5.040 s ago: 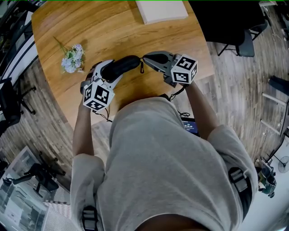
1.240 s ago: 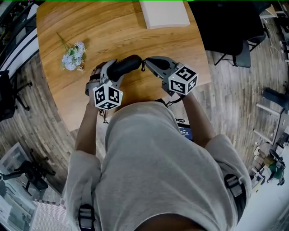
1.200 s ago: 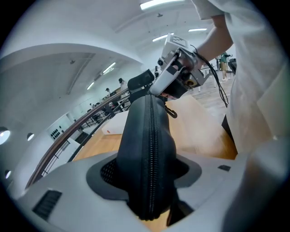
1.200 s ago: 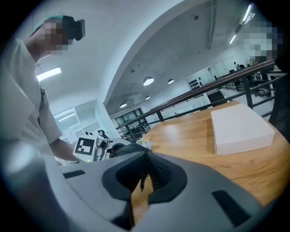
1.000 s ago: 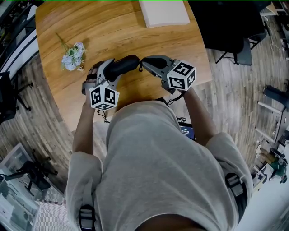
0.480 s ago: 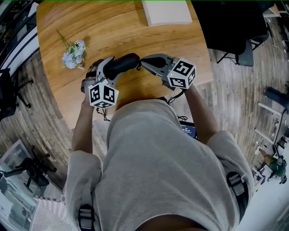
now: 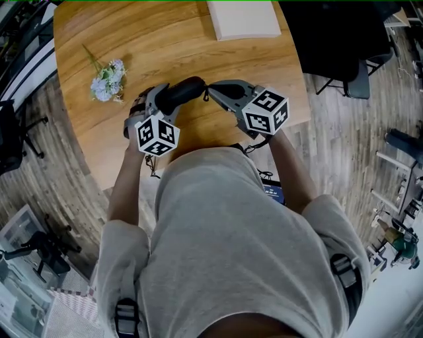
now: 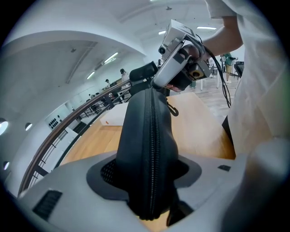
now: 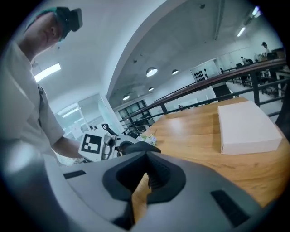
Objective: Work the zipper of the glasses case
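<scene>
A: Where is the glasses case (image 7: 184,92) found?

B: It is held over the wooden worktop (image 7: 165,46), near the edge closest to the person, between the two tools. Whether it rests on the wood cannot be told.

A: How is the left tool (image 7: 157,99) set?

B: It is clamped on the case's left end. In the left gripper view the black shell is seen wedged between both jaws, with the zipper (image 8: 152,145) turned toward the camera. The teeth are seen closed along the whole visible stretch.

A: And the right tool (image 7: 209,90)?

B: It is clenched, with its jaws brought together and its nose laid against the case's other end. A small dark loop (image 8: 172,109) is seen hanging just below that nose. Whether a pull is pinched cannot be made out; in the right gripper view only wood is seen through the slit behind the closed jaws.

A: What else is carried by the worktop?

B: A white box (image 7: 241,18) is placed at the far edge, well apart from the case. A small bunch of pale flowers (image 7: 107,82) is laid to the left, near the left tool.
</scene>
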### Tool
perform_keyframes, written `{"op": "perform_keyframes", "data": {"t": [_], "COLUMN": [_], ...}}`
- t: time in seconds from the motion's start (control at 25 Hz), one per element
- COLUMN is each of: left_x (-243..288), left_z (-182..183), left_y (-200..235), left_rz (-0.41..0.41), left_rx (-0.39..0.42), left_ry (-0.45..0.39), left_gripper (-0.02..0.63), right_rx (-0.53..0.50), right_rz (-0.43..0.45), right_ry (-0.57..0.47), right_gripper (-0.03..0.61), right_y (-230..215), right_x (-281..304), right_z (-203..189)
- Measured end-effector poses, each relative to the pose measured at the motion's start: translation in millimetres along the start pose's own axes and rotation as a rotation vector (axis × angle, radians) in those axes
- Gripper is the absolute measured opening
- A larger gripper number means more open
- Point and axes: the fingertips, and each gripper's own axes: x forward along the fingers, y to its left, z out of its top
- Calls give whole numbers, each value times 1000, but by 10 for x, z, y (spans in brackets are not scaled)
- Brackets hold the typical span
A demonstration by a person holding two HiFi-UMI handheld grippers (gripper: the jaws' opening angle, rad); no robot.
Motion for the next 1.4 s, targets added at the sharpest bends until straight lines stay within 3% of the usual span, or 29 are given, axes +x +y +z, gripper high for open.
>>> {"op": "perform_keyframes", "data": {"t": [0.36, 0.56, 0.84, 1.28, 1.4], "left_x": [-20, -148, -213, -58, -29], "left_z": [41, 131, 93, 35, 31], "left_y": [0, -32, -67, -12, 0], "left_rz": [-14, -92, -107, -40, -34], "left_rx": [24, 26, 24, 2, 8], "left_ry": [-17, -143, -140, -34, -19], "left_gripper": [252, 252, 252, 250, 250], "right_rx": [77, 23, 5, 36, 17], "right_rz": [90, 139, 68, 122, 90], "right_ry": [-42, -41, 35, -9, -7], "right_gripper": [25, 25, 25, 25, 25], "right_y": [126, 162, 25, 267, 273], "right_x": [-79, -133, -57, -81, -78], "right_z": [61, 113, -23, 155, 161]}}
